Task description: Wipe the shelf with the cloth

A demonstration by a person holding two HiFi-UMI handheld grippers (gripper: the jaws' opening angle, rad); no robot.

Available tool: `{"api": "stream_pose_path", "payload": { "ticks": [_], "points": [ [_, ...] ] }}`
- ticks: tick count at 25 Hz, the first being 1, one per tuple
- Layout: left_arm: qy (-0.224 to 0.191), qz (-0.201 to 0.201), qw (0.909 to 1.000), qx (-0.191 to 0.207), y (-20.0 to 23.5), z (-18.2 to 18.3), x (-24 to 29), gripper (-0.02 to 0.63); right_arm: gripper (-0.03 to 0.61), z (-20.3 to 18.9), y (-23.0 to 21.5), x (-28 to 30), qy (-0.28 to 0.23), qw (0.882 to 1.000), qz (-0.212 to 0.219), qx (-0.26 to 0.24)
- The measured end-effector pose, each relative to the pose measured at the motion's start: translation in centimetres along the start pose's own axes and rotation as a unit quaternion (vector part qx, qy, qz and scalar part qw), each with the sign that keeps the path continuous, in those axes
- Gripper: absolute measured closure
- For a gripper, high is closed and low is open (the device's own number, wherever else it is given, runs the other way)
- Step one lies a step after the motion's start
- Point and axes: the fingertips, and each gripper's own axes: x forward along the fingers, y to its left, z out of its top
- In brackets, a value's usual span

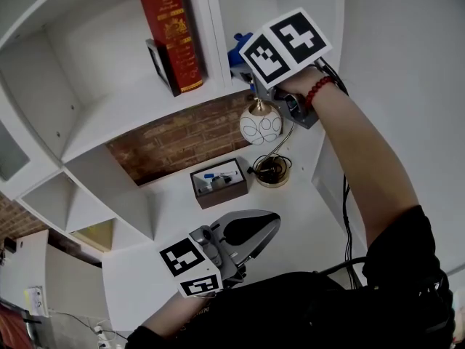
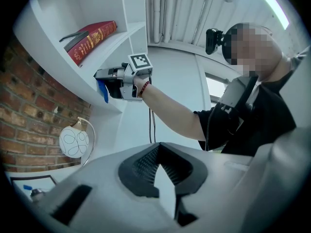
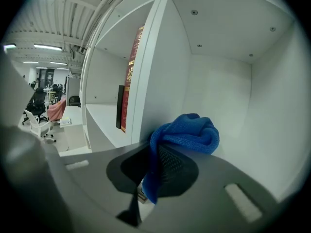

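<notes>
Right gripper (image 3: 150,171): you have its jaws closed on the blue cloth (image 3: 187,132). One strip of the cloth runs down between the two black pads. The rest stands bunched above and just past the jaw tips.

This gripper points into an upper compartment of the white shelf (image 3: 221,76). A vertical divider separates that compartment from the one holding the red book (image 3: 132,76). The pictures do not show whether the cloth touches the shelf board.

In the head view, the cloth (image 1: 237,51) shows as a small blue patch at the front of the right gripper (image 1: 251,75), against the shelf edge, to the right of the red book (image 1: 172,27).

Left gripper (image 2: 159,171): its jaws meet at the tips and hold nothing. You carry it low, well apart from the cloth. Its camera looks up at the right gripper (image 2: 109,81), with the cloth (image 2: 102,90) hanging at that gripper's front.

Left gripper, head view (image 1: 251,231): it sits above the white lower surface, near a dark box (image 1: 218,182). A round white lamp (image 1: 260,124) stands beside the brick wall (image 1: 182,140).
</notes>
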Motion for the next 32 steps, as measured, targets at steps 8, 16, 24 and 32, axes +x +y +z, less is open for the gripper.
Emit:
{"api": "stream_pose_path", "payload": {
  "ticks": [8,16,24,32],
  "points": [
    [-0.014,0.043,0.9988,0.017,-0.2,0.7,-0.6,0.611,0.549,0.0,-0.2,-0.2,0.002,0.999,-0.028,-0.026],
    [-0.013,0.078,0.9965,0.024,-1.7,1.3,1.0,0.611,0.549,-0.4,-1.0,-0.4,0.002,1.0,0.005,-0.016],
    [-0.004,0.095,0.995,0.03,-2.9,1.0,2.5,0.611,0.549,-1.5,-5.4,-1.5,0.006,0.999,0.011,0.049],
    [-0.004,0.107,0.9936,0.038,-3.3,1.2,3.1,0.611,0.549,-2.7,-9.4,-2.4,0.017,0.996,-0.017,0.082]
  ]
}}
